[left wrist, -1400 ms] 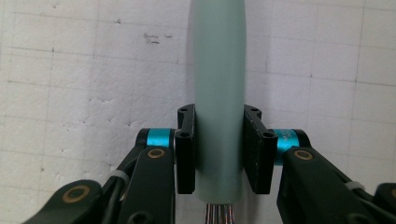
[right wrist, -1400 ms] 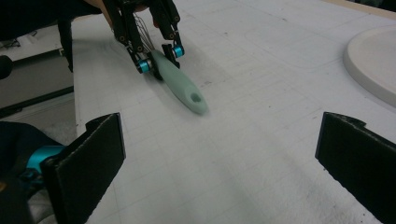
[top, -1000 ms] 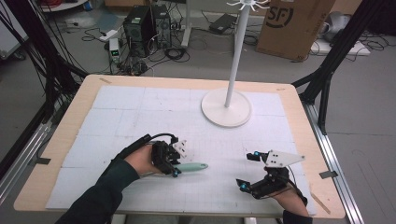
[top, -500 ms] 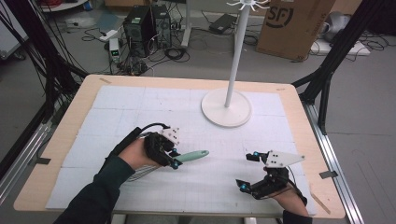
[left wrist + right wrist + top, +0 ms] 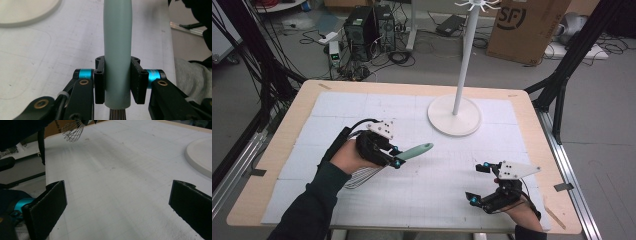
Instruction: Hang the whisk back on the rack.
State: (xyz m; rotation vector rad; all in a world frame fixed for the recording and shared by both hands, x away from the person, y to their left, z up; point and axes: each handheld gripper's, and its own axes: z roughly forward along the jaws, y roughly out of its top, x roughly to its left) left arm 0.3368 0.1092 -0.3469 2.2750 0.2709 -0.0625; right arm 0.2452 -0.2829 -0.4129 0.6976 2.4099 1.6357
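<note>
Clearly the left gripper (image 5: 395,156) fingers pinch the whisk (image 5: 412,151) handle at centre-left, seemingly lifting it off the table (image 5: 422,90). The right gripper (image 5: 479,183), fingers spread, rests lower right. Next probably calls for carrying it toward the stand (image 5: 454,117).

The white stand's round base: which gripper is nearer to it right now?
Left. The left gripper, clamped on the whisk, sits just left of the base; the right gripper is open near the table's front edge.
</note>
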